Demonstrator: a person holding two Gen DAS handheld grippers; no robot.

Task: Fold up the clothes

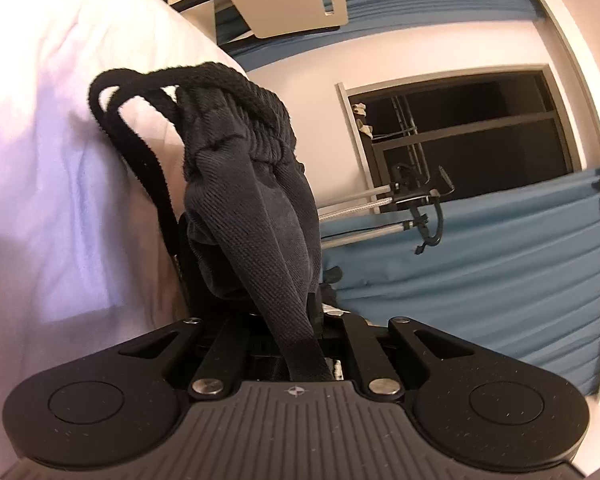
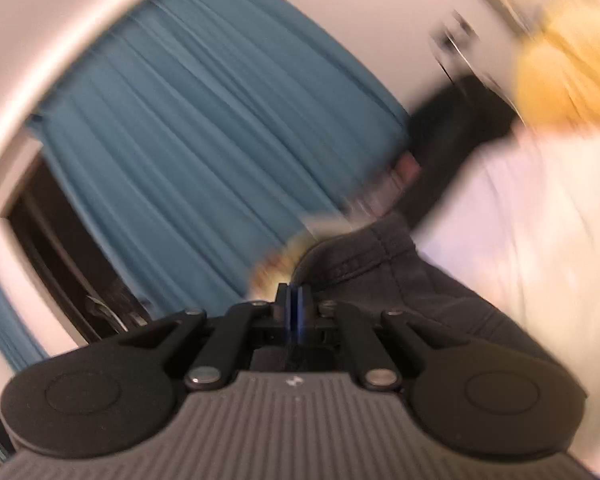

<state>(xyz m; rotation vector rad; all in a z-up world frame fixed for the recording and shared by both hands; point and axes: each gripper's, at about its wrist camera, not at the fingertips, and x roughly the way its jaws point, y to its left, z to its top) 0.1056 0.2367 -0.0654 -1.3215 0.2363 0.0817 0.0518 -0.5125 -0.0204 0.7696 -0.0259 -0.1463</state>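
Note:
My left gripper is shut on a dark grey garment. Its elastic waistband bunches above the jaws, and a black drawstring loops off to the left. The fabric hides the fingertips. My right gripper is shut, its two fingers pressed together, with a hemmed edge of the same dark garment draped right beside them. The right wrist view is blurred by motion, so I cannot tell whether cloth is pinched between the fingers. Both grippers are raised and point up at the room.
The person's white shirt fills the left of the left wrist view and shows at the right of the right wrist view. Blue curtains and a dark window lie behind. A blurred yellow shape is upper right.

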